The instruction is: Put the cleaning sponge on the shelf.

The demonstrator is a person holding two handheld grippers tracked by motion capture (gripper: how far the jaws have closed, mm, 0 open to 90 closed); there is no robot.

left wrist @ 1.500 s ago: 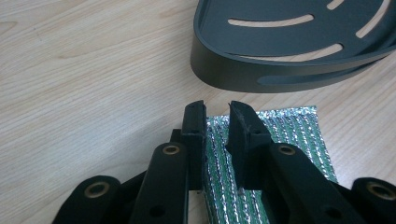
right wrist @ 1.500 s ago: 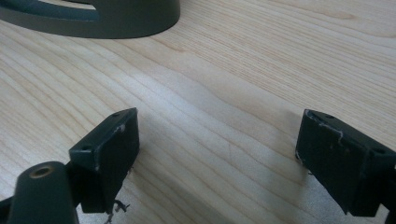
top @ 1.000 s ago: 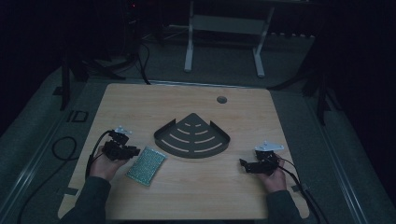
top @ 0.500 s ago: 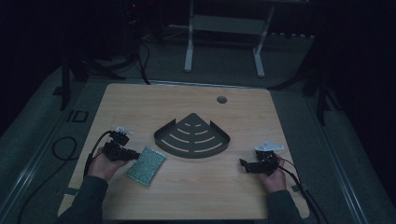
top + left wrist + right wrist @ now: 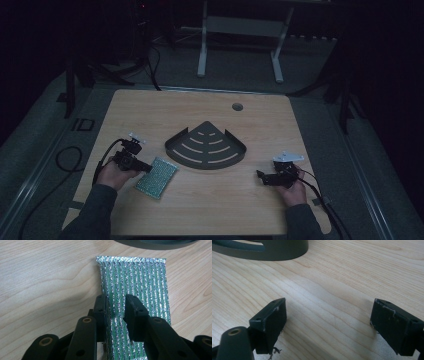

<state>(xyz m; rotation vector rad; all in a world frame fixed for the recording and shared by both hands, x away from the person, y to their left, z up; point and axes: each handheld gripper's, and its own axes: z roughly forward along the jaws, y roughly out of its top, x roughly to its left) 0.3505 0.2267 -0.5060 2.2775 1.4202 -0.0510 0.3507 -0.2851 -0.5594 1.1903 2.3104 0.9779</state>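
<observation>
- A light wooden table (image 5: 150, 115) with visible grain is occupying the centre of the high view; a small round hole (image 5: 237, 106) is sitting near its upper edge.
- At the lower left of the high view, the person's left hand (image 5: 114, 175) is reaching in from the bottom edge, forearm angled up and to the right, and is gripping the left gripper (image 5: 145, 167).
- In the left gripper view, the left gripper (image 5: 115, 308) is standing narrowed, its two black jaws pinching a raised fold of the scouring pad (image 5: 135, 290); the pad is a flat rectangle of glittery silver and green ribbed weave.
- In the high view, the scouring pad (image 5: 159, 172) is lying on the table at lower left of centre, just beside the tray.
- A dark, fan-shaped metal tray (image 5: 206, 148) with curved slots and a low rim is resting at the table's centre.
- At the lower right of the high view, the right hand (image 5: 292, 189) is holding the right gripper (image 5: 261, 176), pointing it left toward the tray.
- In the right gripper view, the right gripper (image 5: 328, 320) is standing wide, jaws spread over bare wood, gripping nothing; the tray rim (image 5: 274, 251) is showing at the upper left.
</observation>
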